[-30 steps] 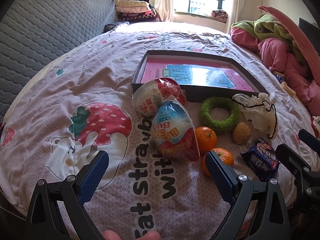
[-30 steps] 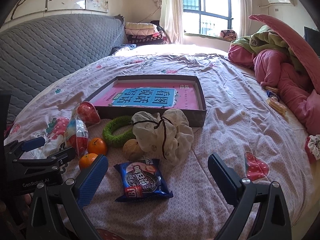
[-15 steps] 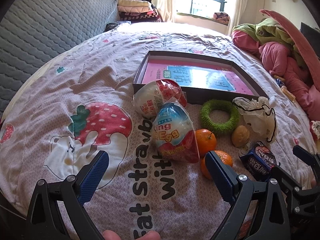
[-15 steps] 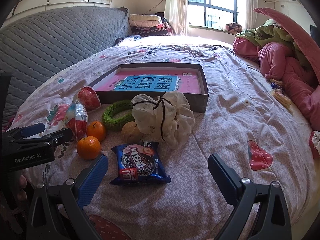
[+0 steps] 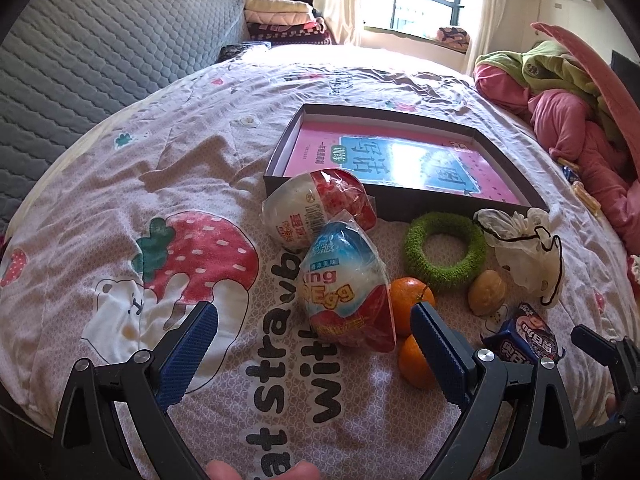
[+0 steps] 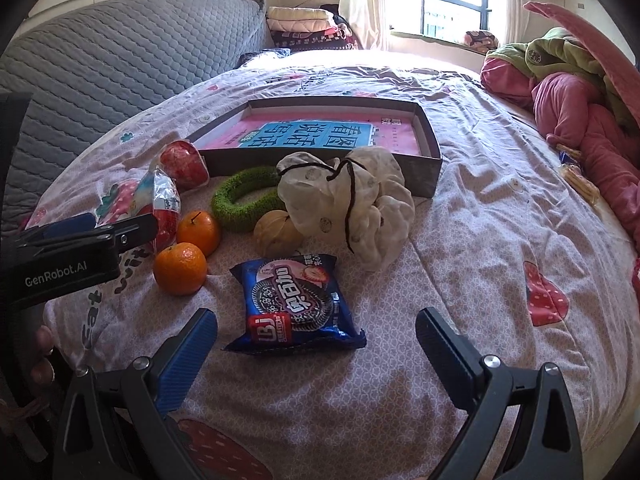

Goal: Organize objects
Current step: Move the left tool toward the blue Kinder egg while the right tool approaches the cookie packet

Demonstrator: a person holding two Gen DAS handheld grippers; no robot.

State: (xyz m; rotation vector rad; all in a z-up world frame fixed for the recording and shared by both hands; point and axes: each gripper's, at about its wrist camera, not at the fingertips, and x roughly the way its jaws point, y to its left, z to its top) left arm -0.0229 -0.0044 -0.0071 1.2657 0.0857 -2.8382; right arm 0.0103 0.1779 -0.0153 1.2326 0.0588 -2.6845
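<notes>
Everything sits on the bedspread [image 6: 500,240], clustered along the near edge of a shallow dark box [image 6: 434,152] w/ a pink-and-blue book laid flat inside.

L to R: the left gripper [image 5: 314,334] hangs low over the strawberry print, jaws spread wide, nothing between them; the blue-topped egg toy [image 5: 344,284] lies just ahead of its tips. Behind that, a red-and-white egg toy [image 5: 316,208] rests against the box's near-left corner. Two oranges next, the back orange [image 6: 199,232] touching the blue egg, the front orange [image 6: 181,268] just beside it toward the bed's near edge. Then a green fuzzy ring [image 6: 250,198], flat, by the box wall. A tan walnut-like thing [image 6: 276,232] sits btwn ring and a crumpled white drawstring pouch [image 6: 360,200], which leans on the box's near wall. In front of the walnut lies a blue cookie pack [image 6: 294,304], flat, label up.

The right gripper [image 6: 316,338] hovers over that pack, jaws wide apart, empty, one finger on each side of it.
</notes>
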